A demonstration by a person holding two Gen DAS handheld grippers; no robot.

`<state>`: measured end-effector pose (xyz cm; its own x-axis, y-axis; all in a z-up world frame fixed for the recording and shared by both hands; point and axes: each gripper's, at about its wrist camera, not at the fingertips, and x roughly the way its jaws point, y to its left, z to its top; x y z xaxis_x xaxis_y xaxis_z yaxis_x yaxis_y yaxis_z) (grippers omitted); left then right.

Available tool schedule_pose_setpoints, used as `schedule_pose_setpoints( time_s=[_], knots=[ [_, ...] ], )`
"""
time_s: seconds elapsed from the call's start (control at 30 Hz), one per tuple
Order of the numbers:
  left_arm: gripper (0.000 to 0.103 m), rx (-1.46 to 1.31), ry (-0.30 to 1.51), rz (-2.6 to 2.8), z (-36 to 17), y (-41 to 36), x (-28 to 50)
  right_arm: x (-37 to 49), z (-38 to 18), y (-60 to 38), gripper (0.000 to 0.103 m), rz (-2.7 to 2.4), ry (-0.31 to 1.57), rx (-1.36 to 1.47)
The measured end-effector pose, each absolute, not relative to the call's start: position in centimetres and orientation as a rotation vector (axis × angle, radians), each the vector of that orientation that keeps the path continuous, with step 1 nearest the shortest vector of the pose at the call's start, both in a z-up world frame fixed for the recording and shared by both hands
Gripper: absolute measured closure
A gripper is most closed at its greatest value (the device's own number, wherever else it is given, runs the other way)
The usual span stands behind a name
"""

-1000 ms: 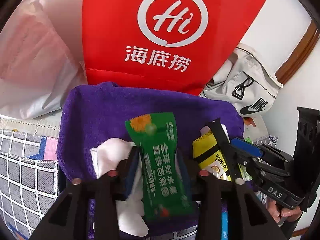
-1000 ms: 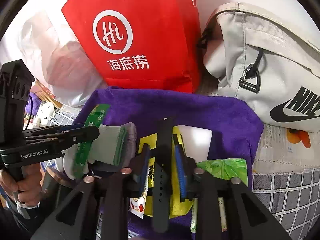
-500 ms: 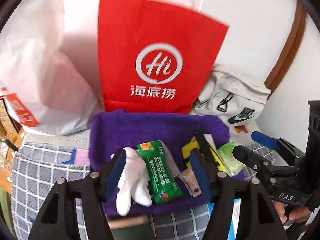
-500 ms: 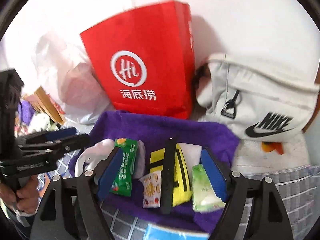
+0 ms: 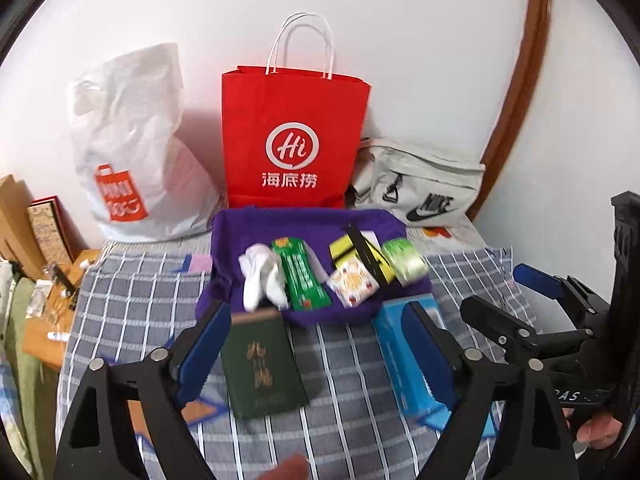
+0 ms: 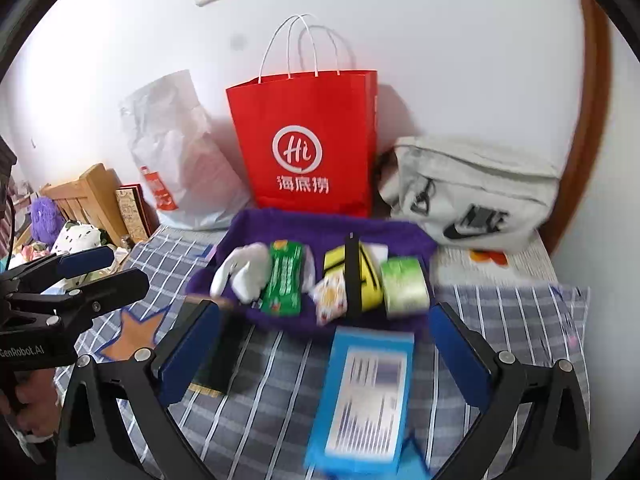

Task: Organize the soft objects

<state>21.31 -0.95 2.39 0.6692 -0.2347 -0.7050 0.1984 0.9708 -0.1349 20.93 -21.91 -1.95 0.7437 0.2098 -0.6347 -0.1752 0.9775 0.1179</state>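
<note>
While both jaws are opening, you hold nothing.
Your left gripper (image 5: 316, 354) and right gripper (image 6: 324, 354) hang above the bedspread (image 5: 140, 300); glove (image 5: 262, 276) and packets lie on the purple towel (image 5: 240, 228).

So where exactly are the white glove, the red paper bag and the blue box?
white glove (image 5: 262, 276): left wrist view, on its palm.
red paper bag (image 5: 294, 120): left wrist view, on its front panel.
blue box (image 6: 366, 392): right wrist view, on its printed top face.
</note>
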Motion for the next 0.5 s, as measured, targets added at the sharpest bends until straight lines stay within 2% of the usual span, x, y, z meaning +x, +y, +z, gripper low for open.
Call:
schedule_pose_setpoints(
  time_s=[0.1,0.5],
  knots=[
    [0.009,-0.021,0.779,-0.222,2.9,-1.6,17.6,17.8,-1.9,-22.1,0.000,0.198,0.705,0.066],
    [0.009,-0.008,0.727,-0.145,2.6,-1.5,7.5,7.1,-2.3,-22.7,0.001,0.168,0.671,0.072]
  ],
)
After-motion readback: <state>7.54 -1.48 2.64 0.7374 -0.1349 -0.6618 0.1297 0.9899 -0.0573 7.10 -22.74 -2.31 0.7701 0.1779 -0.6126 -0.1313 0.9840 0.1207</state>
